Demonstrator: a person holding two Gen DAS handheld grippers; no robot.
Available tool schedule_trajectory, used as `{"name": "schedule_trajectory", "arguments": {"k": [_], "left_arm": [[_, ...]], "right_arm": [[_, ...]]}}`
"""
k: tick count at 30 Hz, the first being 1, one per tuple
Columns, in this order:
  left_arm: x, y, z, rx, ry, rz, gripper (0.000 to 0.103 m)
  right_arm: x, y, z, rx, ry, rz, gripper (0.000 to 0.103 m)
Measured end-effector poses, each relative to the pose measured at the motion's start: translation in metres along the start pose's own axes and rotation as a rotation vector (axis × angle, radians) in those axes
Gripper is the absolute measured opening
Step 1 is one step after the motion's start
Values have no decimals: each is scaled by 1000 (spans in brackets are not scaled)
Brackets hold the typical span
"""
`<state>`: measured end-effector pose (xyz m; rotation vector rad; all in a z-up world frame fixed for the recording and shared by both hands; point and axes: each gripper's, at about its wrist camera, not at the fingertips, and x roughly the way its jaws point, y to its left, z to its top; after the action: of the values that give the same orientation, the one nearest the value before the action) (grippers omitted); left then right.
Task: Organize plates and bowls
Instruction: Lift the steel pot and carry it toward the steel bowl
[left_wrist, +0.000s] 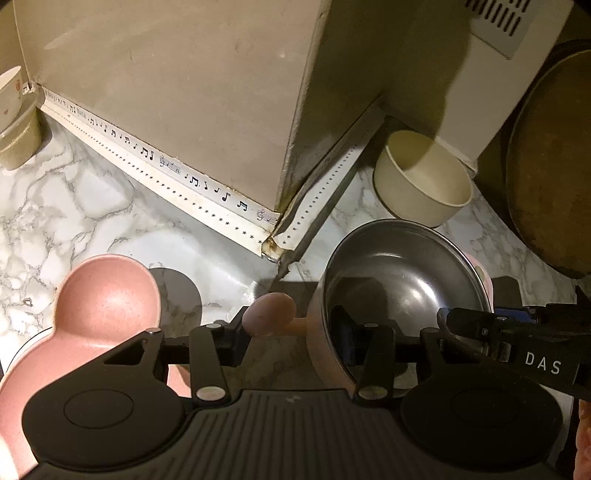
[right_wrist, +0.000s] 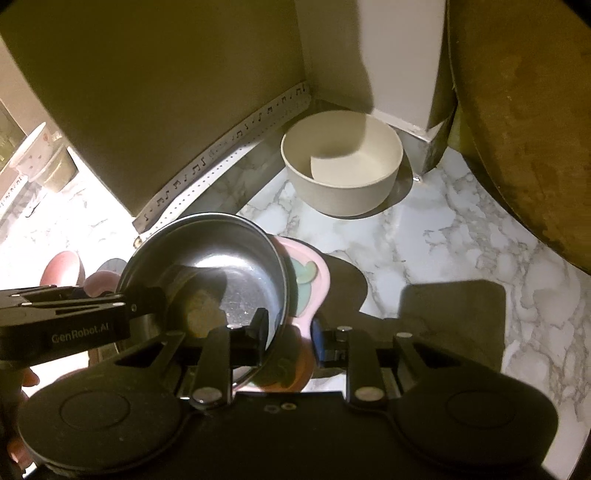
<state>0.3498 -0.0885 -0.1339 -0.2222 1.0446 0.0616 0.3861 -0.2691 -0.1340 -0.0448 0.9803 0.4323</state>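
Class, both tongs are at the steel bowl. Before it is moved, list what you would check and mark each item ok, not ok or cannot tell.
1. Right tongs straddle the steel bowl rim, one finger inside and one outside: ok.
2. Left tongs span the opposite wall and its pink handle: ok.
3. Steel bowl looks empty: ok.
4. Pink plate under the bowl is clear of the right grip: cannot tell, as its edge also runs between those fingers.
5. Cream bowl in the corner stands upright, empty and apart from the steel bowl: ok.
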Motion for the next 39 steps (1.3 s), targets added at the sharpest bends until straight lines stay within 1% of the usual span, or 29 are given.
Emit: {"name": "schedule_trajectory", "arguments": {"k": [9, 16, 23, 27, 39], "left_arm": [[-36, 4, -8, 25, -19, -18, 45], [-69, 11, -15, 38, -43, -18, 45], [-101, 25, -24, 31, -66, -11, 45], [-113, 33, -28, 21, -79, -4, 45], [-159, 77, -57, -45, -129, 30, 45]], "right_arm": [[-32, 12, -9, -14, -27, 6, 24], [-54, 26, -14, -25, -52, 16, 24], [-73, 49, -17, -53, -70, 25, 25], [-81, 64, -20, -71, -77, 31, 25], [-104, 120, -31, -165, -99, 77, 25]]}}
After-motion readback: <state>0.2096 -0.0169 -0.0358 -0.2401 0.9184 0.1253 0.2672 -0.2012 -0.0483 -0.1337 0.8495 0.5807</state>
